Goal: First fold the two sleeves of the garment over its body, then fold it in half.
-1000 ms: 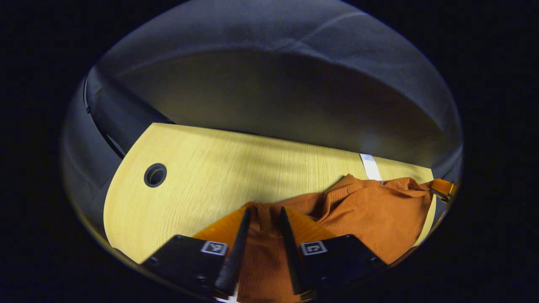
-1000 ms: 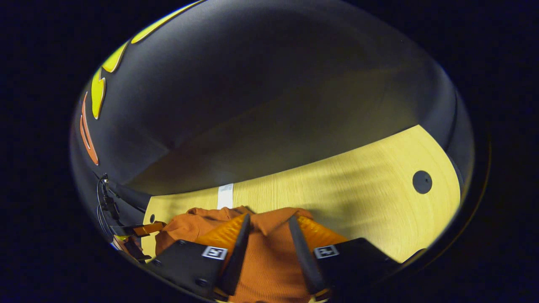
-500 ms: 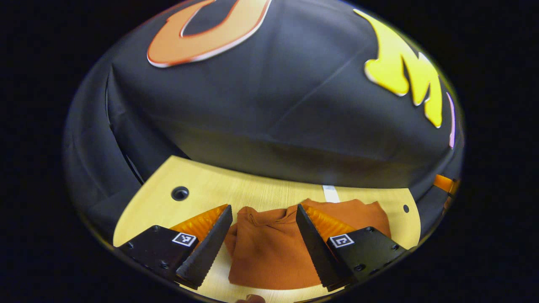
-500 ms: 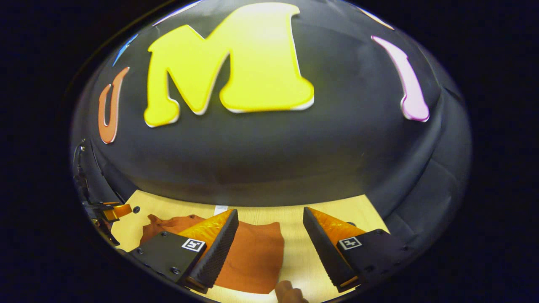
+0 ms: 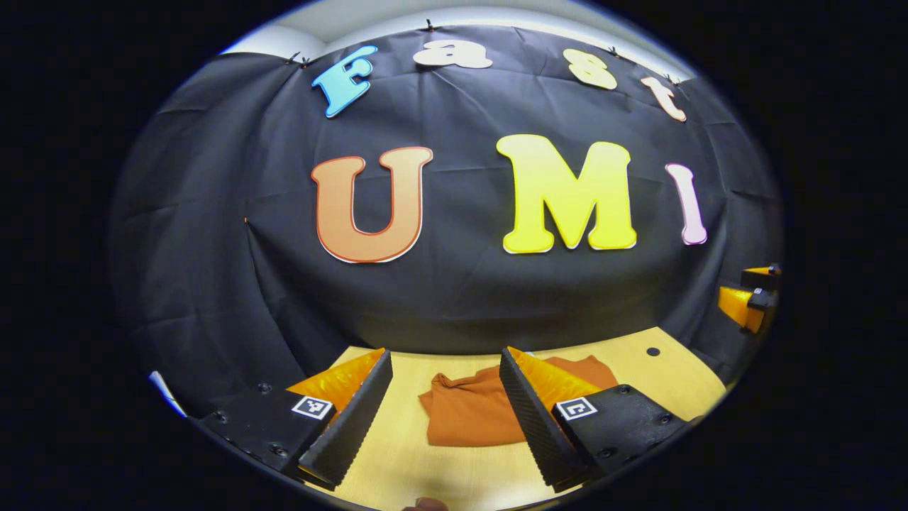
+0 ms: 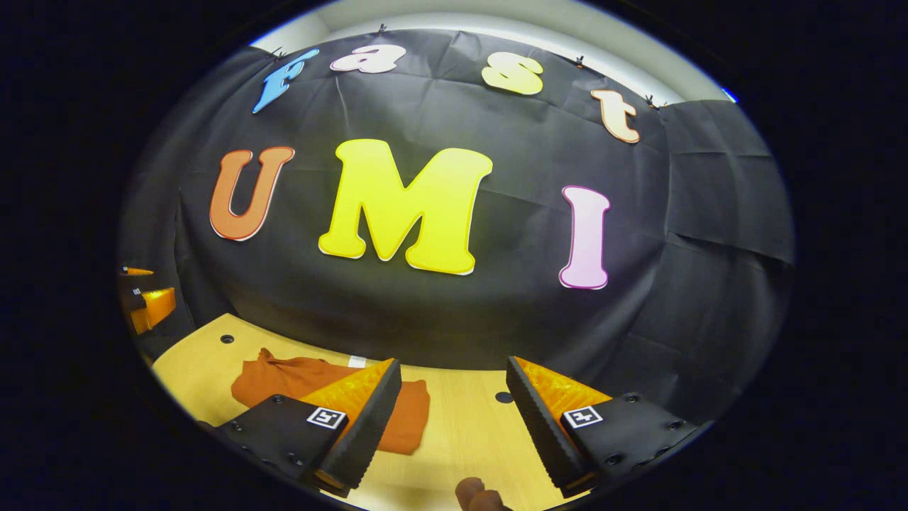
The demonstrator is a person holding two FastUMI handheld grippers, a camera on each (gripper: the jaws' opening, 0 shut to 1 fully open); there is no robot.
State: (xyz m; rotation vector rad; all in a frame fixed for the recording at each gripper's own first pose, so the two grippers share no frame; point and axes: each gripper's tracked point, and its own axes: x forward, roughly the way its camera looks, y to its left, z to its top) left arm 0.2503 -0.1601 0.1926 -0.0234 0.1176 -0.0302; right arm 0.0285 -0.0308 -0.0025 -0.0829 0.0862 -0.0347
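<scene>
Garment (image 5: 474, 413) lies folded compact on table (image 5: 681, 369); fold looks finished. Your left gripper (image 5: 443, 408) and right gripper (image 6: 450, 419) hang above, jaws apart, holding nothing.

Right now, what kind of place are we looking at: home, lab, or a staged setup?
Most likely a staged recording booth, not a home. A black cloth wall backs a pale wood-grain table with cable holes, and the only item on it is a folded orange garment. Both handheld grippers, left and right, hang open above it.

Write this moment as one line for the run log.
left gripper: open, off cloth | right gripper: open, off cloth | sweater: folded on table | step: fold looks done
</scene>
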